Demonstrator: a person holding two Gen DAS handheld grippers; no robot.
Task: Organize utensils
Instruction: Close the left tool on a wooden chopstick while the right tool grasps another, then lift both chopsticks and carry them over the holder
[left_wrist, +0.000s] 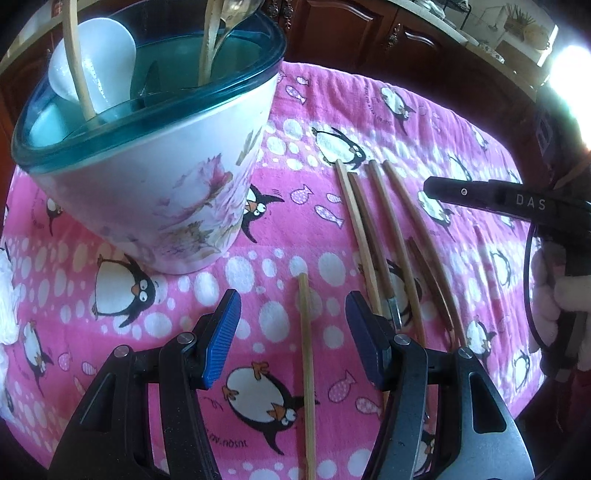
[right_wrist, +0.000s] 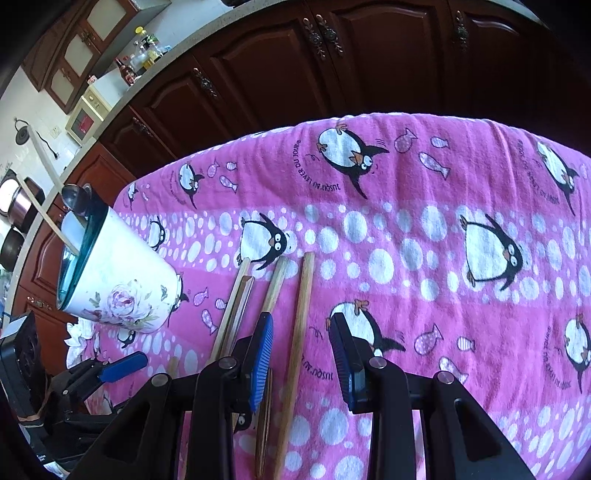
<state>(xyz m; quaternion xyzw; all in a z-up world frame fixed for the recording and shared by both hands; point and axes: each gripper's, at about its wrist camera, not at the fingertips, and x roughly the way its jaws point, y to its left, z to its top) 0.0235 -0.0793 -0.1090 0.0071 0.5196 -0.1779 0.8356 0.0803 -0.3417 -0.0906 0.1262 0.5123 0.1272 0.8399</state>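
While both tools hang over the pink penguin cloth (left_wrist: 280, 206), neither one grips anything.

In the left wrist view, the left gripper (left_wrist: 293, 339) has its blue pads (left_wrist: 221, 339) spread wide. A pale chopstick (left_wrist: 307, 369) lies on the cloth in the gap between them, running toward twelve o'clock; I cannot tell whether either pad touches it. Just beyond the pad at the three o'clock side, a fan of brown utensil handles (left_wrist: 384, 236) lies on the cloth, their far tips near one o'clock. Further out, at about ten o'clock, stands the floral holder (left_wrist: 166, 195) with its teal rim, already carrying a white spoon (left_wrist: 92, 62) and wooden handles. At three o'clock the right gripper's dark body shows, side on.

In the right wrist view, the right gripper (right_wrist: 301, 354) is likewise spread, pads (right_wrist: 262, 362) apart. One wooden stick (right_wrist: 299, 332) lies between them, closer to the pad on the nine o'clock side, pointing to twelve o'clock. Past that pad, more handles (right_wrist: 236, 314) lie side by side on the cloth (right_wrist: 424, 258). The holder (right_wrist: 122, 280) sits at about ten o'clock, beyond them, and one blue finger of the left gripper (right_wrist: 123, 363) shows at nine o'clock.
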